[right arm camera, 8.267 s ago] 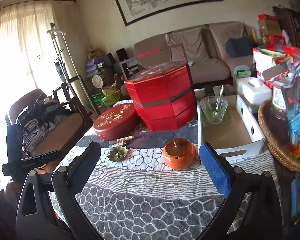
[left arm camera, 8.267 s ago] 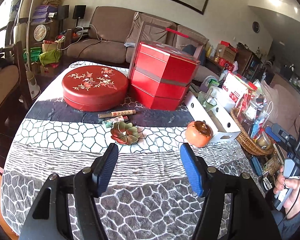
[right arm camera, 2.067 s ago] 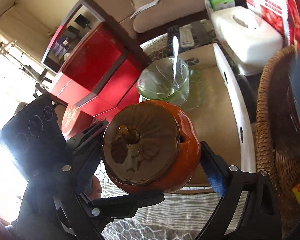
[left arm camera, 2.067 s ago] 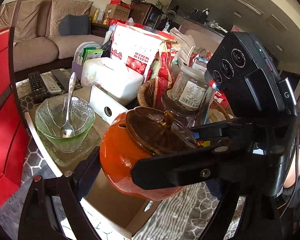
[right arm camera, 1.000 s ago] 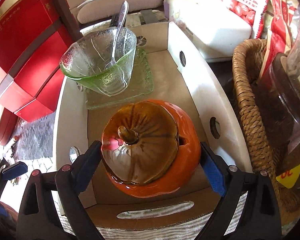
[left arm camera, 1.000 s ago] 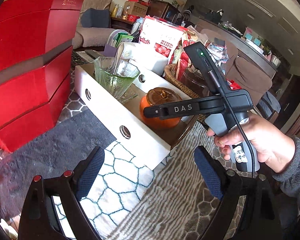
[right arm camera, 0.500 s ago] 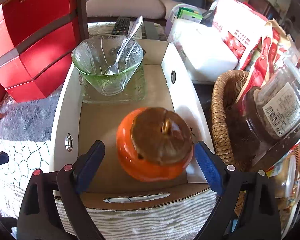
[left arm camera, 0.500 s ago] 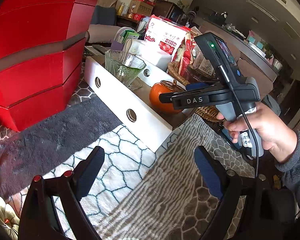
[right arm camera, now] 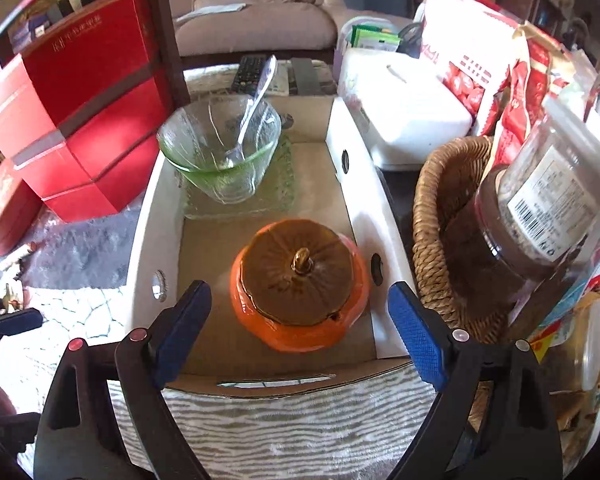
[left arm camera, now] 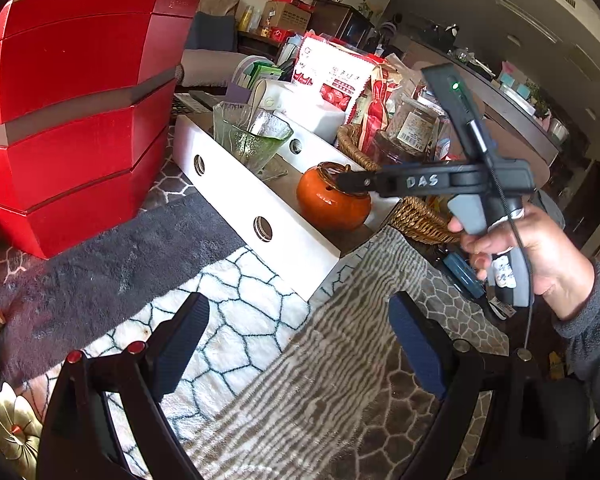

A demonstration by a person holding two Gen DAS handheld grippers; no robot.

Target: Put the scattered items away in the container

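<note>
One white cardboard tray sits on the worktop, and it holds one orange pumpkin-shaped jar, one green glass bowl and one spoon. One tiered red box, one round red box, one wicker basket, one white tissue box and one gold flower dish are there too. Two tools appear: left and right.

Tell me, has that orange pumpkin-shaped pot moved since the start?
Yes. The orange pot went from the patterned tablecloth into the white box, where it now sits in front of the green glass bowl.
</note>
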